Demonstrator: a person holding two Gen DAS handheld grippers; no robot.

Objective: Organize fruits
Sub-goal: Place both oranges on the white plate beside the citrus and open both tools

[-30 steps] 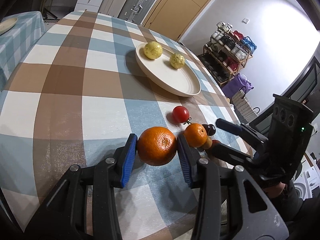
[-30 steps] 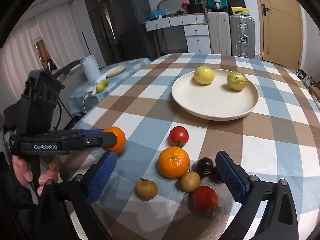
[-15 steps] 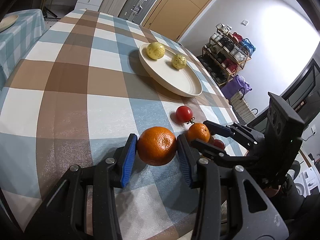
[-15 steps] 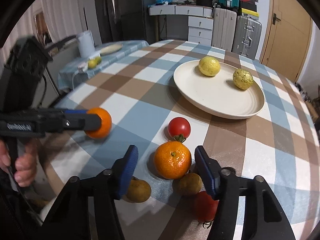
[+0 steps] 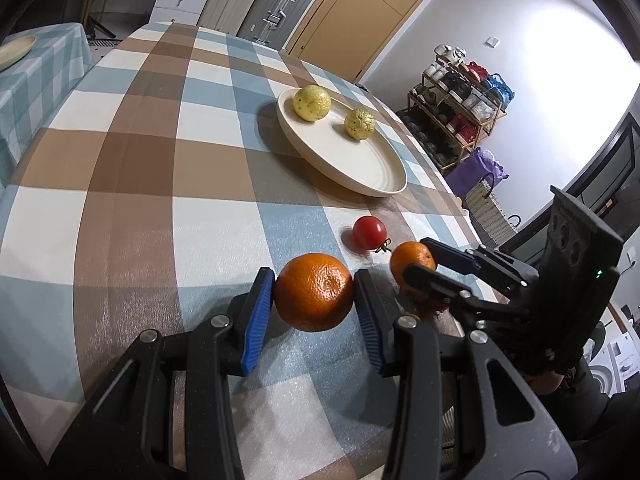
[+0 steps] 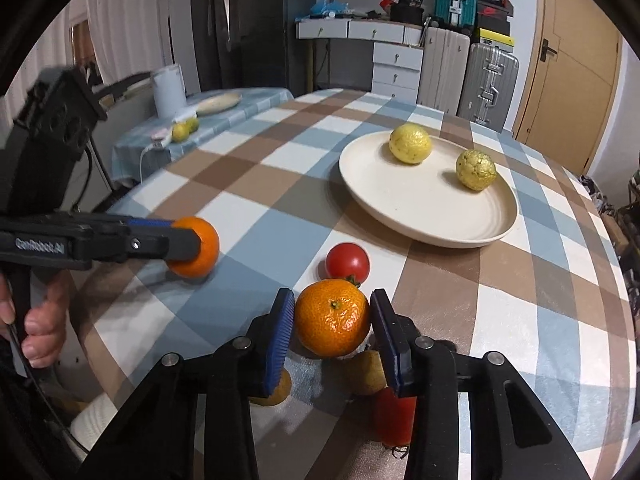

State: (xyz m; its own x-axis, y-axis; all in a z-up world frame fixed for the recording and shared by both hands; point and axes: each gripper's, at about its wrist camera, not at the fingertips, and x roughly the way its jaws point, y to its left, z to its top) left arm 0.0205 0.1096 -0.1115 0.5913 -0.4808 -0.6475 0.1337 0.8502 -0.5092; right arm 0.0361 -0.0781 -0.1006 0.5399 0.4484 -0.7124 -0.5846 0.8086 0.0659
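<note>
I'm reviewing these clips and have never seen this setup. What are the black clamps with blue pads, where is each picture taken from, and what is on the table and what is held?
There is no robot here. A person holds a hand-operated two-finger gripper in each hand, and a fisheye camera on each looks forward along its fingers.

In the left wrist view, the left gripper is closed on a large orange. The other tool at the right of that picture is the right gripper.

In the right wrist view, the right gripper is closed on a second orange. At the left you see the left gripper side-on, with the person's hand on its handle.

On the checked tablecloth sits a cream plate holding two yellow fruits. A red tomato lies near the oranges, and more small fruit is partly hidden under the right gripper.
</note>
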